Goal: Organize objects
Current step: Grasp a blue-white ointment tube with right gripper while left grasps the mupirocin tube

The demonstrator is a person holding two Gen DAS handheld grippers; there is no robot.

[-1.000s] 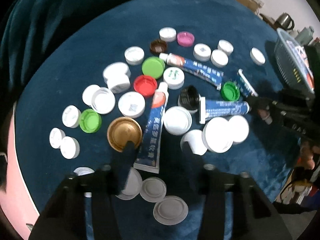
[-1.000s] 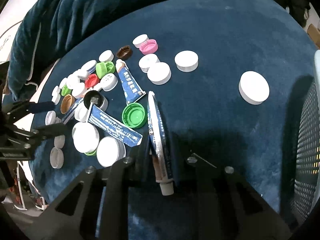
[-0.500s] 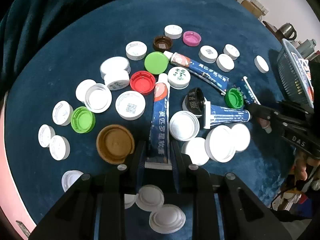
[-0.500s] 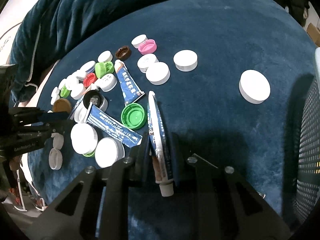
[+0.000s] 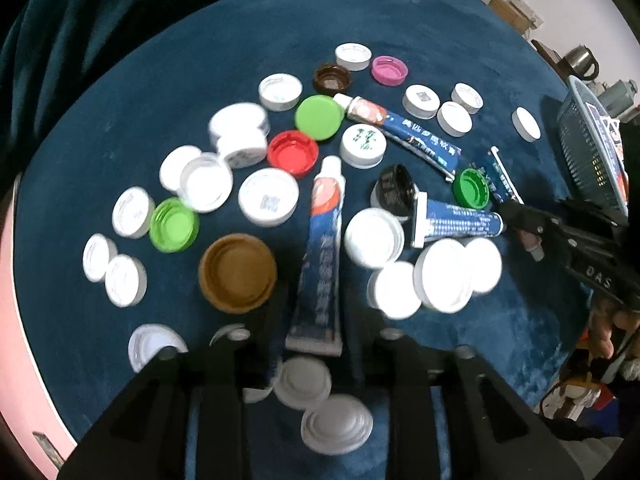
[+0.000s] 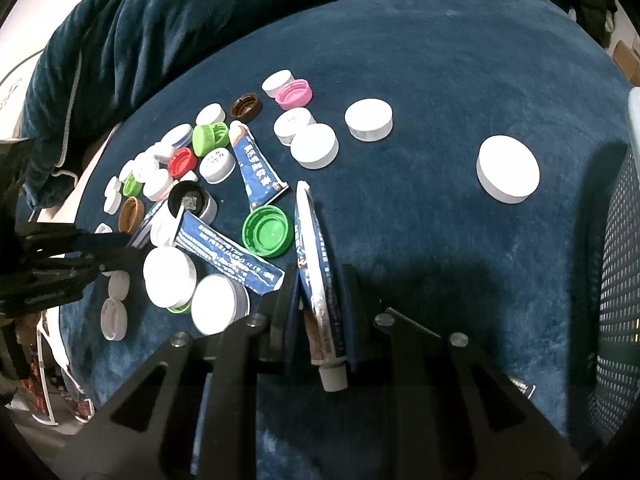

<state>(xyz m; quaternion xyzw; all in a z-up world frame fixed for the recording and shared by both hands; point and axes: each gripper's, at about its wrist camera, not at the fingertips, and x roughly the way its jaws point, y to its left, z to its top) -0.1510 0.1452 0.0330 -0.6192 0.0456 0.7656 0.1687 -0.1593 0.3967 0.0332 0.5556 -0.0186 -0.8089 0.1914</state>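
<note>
A blue toothpaste tube with a white cap lies flat on the dark blue cloth, its crimped end between the fingers of my left gripper. Those jaws are opening and their pads stand just off the tube's edges. My right gripper is shut on another blue tube, held on edge with its white cap toward the camera. In the left wrist view that right gripper sits at the right of the pile. Two more tubes lie among several loose caps.
White, green, red, pink, black and brown caps are scattered around, among them a brown cap just left of my left fingers and a green cap beside the held tube. A blue mesh basket stands at the right edge. A hand shows at the lower right.
My left gripper came down wide open over the tube's crimped end, closed onto it, and has now parted its jaws somewhat. The right gripper and its tube have not moved.
</note>
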